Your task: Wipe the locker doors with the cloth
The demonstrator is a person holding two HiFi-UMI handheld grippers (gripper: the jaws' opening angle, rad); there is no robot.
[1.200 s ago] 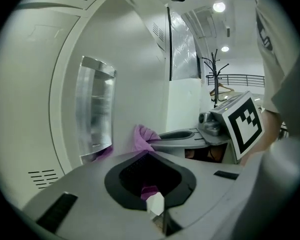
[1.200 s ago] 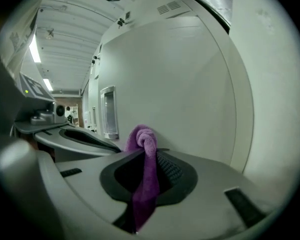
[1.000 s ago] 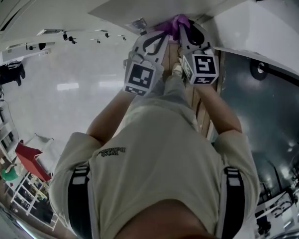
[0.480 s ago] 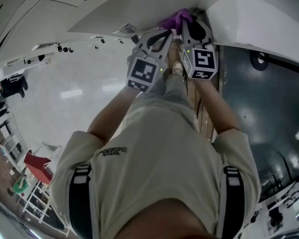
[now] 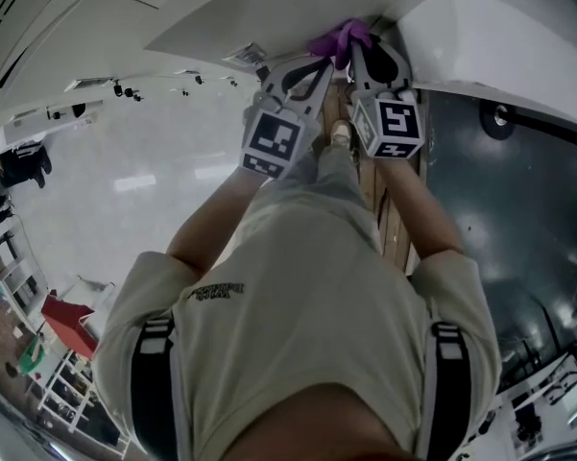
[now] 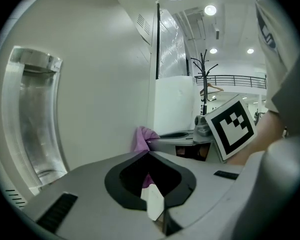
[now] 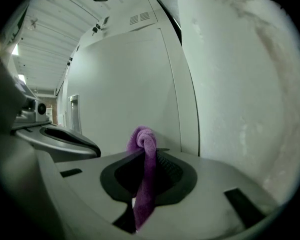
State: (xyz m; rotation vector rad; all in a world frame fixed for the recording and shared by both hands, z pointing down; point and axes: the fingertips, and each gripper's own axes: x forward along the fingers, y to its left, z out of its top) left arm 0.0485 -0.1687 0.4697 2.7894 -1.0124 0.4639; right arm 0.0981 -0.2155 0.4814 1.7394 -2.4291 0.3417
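A purple cloth [image 5: 341, 36] [image 7: 145, 149] is bunched between the jaws of my right gripper [image 5: 352, 42] [image 7: 148, 151], which is shut on it and presses it against the white locker door [image 5: 269, 12] [image 7: 130, 84]. A strip of the cloth hangs down through the jaw opening. My left gripper [image 5: 324, 61] [image 6: 149, 152] sits right beside it on the left. Its jaws meet at the tips with nothing gripped. In the left gripper view the cloth [image 6: 142, 138] shows just beyond those tips, next to the right gripper [image 6: 177, 135].
A recessed metal handle [image 6: 35, 114] sits in the door to the left. Another white locker panel [image 5: 499, 46] stands to the right, and a vertical seam [image 7: 187, 94] divides the doors. A glossy floor [image 5: 125, 181] and a red bin [image 5: 65, 317] lie below.
Both grippers and the cloth have shifted slightly to the right along the door. The cloth stays held in the right gripper.
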